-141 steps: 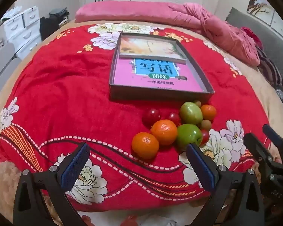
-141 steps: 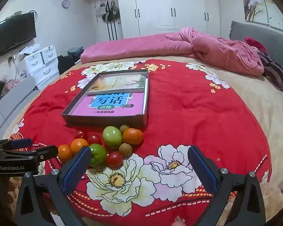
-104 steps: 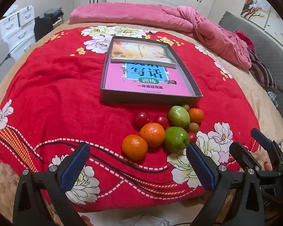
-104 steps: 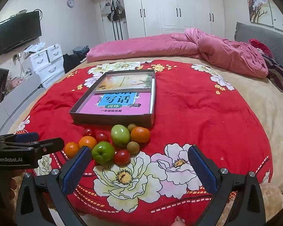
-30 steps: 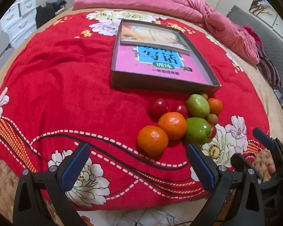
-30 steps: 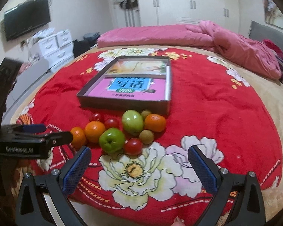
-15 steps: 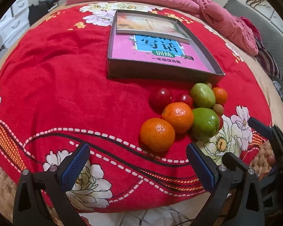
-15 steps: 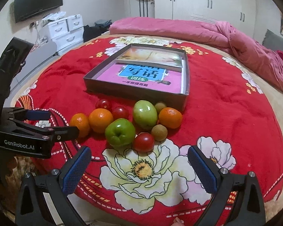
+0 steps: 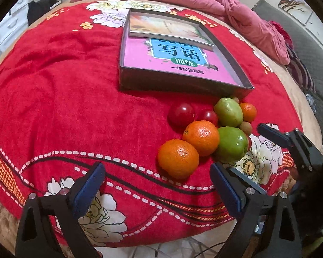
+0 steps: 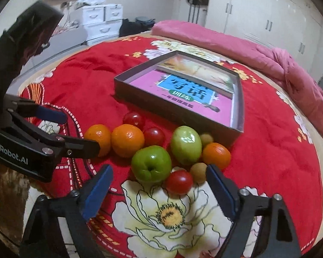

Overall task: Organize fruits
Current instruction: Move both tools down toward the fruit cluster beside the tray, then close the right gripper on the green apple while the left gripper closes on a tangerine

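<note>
Red floral blanket (image 9: 64, 90) covers the bed. Right gripper (image 10: 159, 185): jaws spread, just been closing, nothing pinched; a green apple (image 10: 151, 164) and red cherry tomato (image 10: 179, 181) lie just ahead between its blue pads. Left gripper (image 9: 157, 182): jaws spread wide, also just narrowed slightly, empty, with the nearest orange (image 9: 178, 158) just beyond. Remaining fruits sit clustered together on the blanket, touching. Just behind the cluster stands a shallow grey box (image 9: 183, 85) holding a pink book (image 9: 172, 62).
</note>
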`<action>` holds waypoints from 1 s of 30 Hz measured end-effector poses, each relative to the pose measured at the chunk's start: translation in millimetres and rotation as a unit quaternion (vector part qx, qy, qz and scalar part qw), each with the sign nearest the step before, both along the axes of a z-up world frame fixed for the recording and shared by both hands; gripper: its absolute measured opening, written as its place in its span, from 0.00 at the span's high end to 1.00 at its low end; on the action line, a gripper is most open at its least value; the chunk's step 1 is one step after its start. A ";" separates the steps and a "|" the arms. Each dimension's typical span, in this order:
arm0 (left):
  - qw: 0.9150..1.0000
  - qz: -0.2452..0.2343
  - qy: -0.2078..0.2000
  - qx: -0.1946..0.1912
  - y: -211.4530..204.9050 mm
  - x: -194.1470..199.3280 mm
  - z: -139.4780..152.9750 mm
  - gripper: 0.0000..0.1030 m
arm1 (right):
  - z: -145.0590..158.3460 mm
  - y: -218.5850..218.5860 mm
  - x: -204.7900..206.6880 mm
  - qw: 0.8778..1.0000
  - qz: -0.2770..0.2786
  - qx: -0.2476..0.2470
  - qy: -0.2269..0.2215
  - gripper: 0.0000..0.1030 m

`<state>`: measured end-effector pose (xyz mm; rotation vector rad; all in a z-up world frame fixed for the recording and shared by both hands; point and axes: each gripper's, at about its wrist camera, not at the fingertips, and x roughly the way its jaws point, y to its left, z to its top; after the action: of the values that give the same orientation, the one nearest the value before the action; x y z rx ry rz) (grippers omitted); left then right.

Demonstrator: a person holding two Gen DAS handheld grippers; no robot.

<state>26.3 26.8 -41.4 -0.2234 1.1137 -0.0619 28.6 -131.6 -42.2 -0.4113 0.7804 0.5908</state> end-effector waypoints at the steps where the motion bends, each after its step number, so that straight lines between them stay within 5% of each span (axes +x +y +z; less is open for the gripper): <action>1: 1.000 0.000 0.000 0.000 0.1 0.0 0.0 0.05 | -2.0 1.8 1.7 1.000 0.005 -0.003 0.002 0.24; 11: 1.000 -0.007 0.000 -0.009 -0.1 5.3 -3.4 0.06 | -14.6 13.8 9.5 0.999 0.042 -0.016 0.015 0.52; 18: 1.000 -0.023 -0.003 0.000 -4.5 7.7 -5.4 0.07 | -20.1 17.1 15.8 0.998 0.048 -0.023 0.017 0.55; 22: 0.999 -0.046 -0.003 0.007 -9.8 11.0 -8.0 0.32 | -22.0 18.5 16.5 0.998 0.051 -0.026 0.015 0.56; 30: 0.998 -0.059 -0.003 0.010 -10.4 16.6 -10.8 0.34 | -21.8 16.7 16.8 0.998 0.053 -0.023 0.014 0.57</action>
<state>42.9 16.3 -52.2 -0.1392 1.1205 -0.1558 45.3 -114.9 -63.9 -0.4901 0.8031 0.6798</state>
